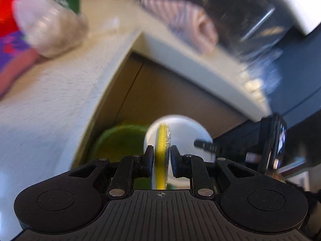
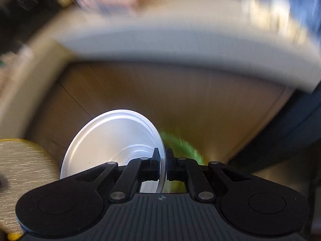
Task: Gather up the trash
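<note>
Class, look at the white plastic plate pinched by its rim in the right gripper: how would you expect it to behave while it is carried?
The white plastic plate looks thin and slightly see-through at the rim, so it is probably light and flexes easily. Its glossy surface suggests it may slip. The right gripper pinches only the edge, so it may swing.

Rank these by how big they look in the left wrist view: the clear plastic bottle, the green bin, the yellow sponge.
1. Clear plastic bottle, largest, though blurred.
2. Green bin, partly hidden by the counter and claw.
3. Yellow sponge, seen edge-on, so narrowest; its nearness to the camera makes true size unsure.
</note>
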Motion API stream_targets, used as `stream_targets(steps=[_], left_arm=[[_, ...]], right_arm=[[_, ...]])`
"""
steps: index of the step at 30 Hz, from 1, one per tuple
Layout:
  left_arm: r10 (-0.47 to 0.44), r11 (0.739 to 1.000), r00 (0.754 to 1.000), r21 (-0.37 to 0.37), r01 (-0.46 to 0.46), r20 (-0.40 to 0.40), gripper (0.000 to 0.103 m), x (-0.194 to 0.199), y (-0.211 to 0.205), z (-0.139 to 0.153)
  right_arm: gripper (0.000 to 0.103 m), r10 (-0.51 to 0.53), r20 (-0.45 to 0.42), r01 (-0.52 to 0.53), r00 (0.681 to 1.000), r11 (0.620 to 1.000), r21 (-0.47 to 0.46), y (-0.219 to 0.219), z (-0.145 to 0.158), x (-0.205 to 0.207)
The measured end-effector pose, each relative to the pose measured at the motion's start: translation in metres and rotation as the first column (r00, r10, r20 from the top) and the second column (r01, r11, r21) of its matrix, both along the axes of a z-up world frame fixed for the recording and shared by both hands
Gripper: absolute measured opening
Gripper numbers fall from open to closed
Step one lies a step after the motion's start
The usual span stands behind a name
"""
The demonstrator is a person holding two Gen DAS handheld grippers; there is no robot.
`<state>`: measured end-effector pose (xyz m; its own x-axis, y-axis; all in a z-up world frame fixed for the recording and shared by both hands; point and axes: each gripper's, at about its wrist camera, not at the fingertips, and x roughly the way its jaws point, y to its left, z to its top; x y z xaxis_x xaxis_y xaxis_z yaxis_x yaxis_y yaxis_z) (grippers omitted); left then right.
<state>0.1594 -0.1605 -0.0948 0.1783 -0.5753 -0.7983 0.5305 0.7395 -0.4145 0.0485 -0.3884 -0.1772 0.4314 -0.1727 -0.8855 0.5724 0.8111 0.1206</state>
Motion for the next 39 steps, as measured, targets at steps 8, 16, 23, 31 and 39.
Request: stream_targets(steps=[8,16,23,31,39], left_arm=[[0.048,0.999,0.998,0.015,-0.047,-0.03,0.021,0.02,-0.01,-0.007],[0.252,0.956,0.966,-0.169,-0.239,0.061,0.02,0.008,0.064,0.063],[0.574,0.818,0.775,-0.146,-0.556,0.264,0.021,-0.014,0.153,0.105],[0.764,0.634,0.594,-0.121,-0.764,0.252,0.021,-0.045,0.225,0.095],[0.834,0.527,0.498,-0.075,-0.847,0.238,0.021,-0.057,0.263,0.091]], right_arm=[[0.031,0.004,-0.086,-0.001,0.996,1.0,0.03,-0.021,-0.053,0.009],[0.031,0.165,0.104,-0.155,0.981,0.983,-0.1,-0.005,0.042,0.053],[0.031,0.47,0.368,-0.408,0.802,0.882,-0.238,0.091,0.149,0.104],[0.031,0.769,0.368,-0.737,0.522,0.624,-0.258,0.245,0.172,0.167],[0.031,0.876,0.292,-0.881,0.384,0.442,-0.169,0.346,0.145,0.203]])
